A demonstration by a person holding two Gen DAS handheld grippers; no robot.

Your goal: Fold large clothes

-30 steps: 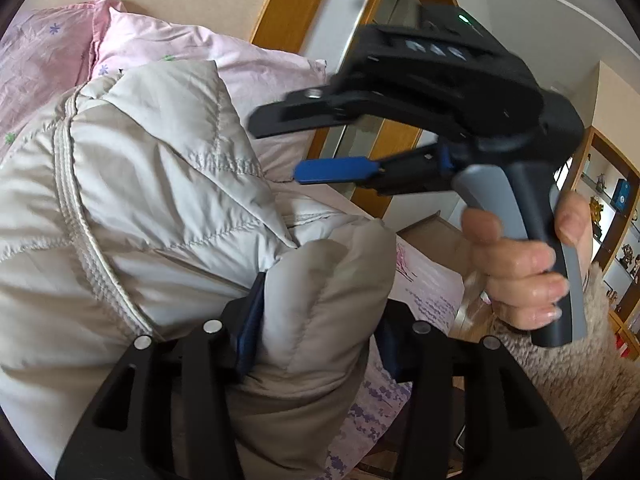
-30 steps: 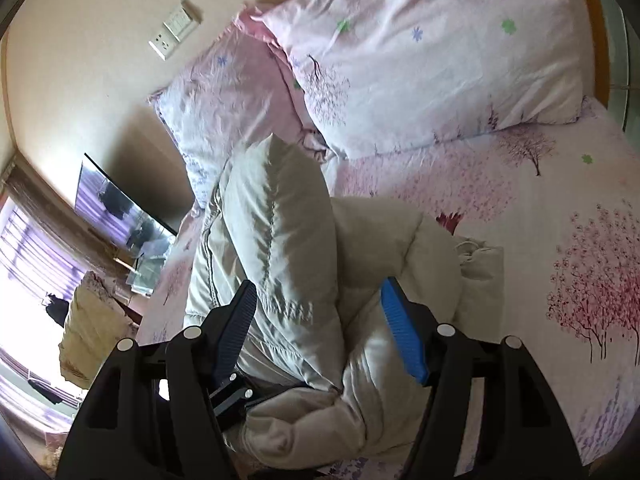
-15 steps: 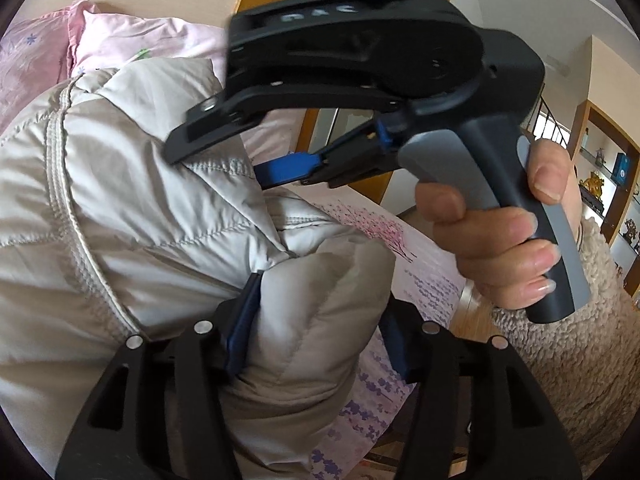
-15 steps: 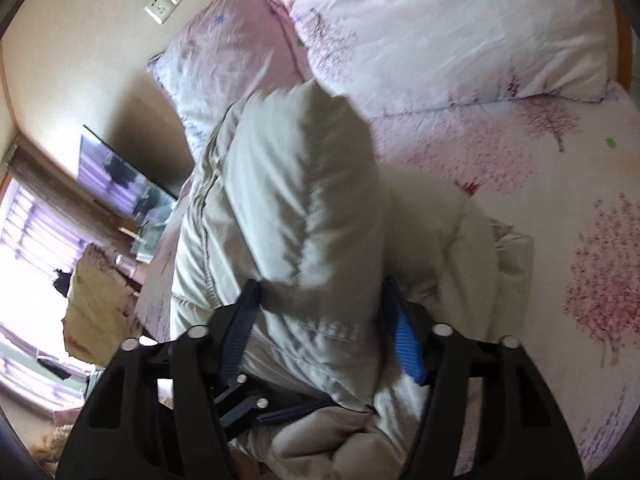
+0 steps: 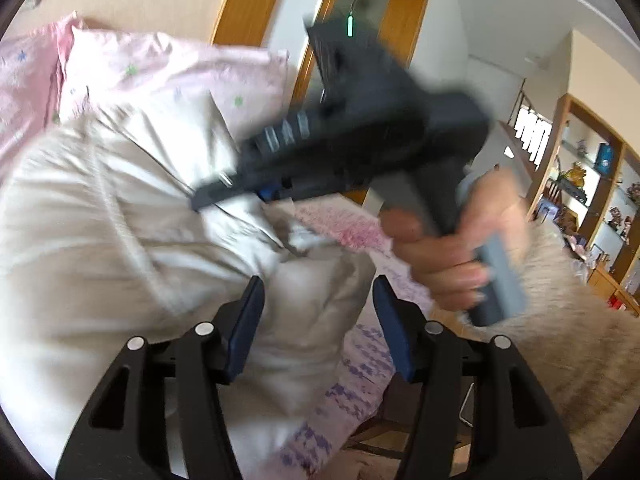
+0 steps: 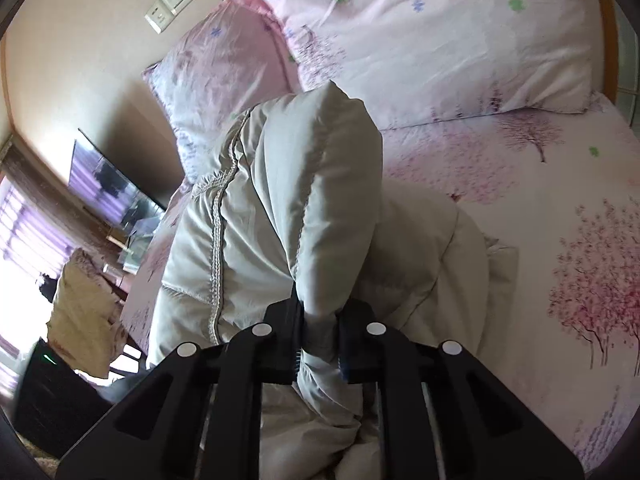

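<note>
A puffy beige quilted jacket (image 5: 120,240) lies bunched on the bed. My left gripper (image 5: 318,320) has its blue-padded jaws apart around a bulging fold of the jacket. The pads touch the fold on both sides. My right gripper (image 6: 320,340) is shut on a raised fold of the jacket (image 6: 312,184) and holds it up. The right gripper also shows in the left wrist view (image 5: 240,196), blurred, with its tip on the jacket.
Two pink flowered pillows (image 6: 440,40) lean against the wall at the head of the bed. The pink tree-print sheet (image 6: 560,208) lies open to the right. A wooden door frame (image 5: 248,0) and shelves (image 5: 592,184) stand beyond the bed. A TV (image 6: 108,184) hangs on the left wall.
My right gripper has closed on the raised fold of the jacket. In the left wrist view it swung down onto the jacket. My left gripper stays around its fold.
</note>
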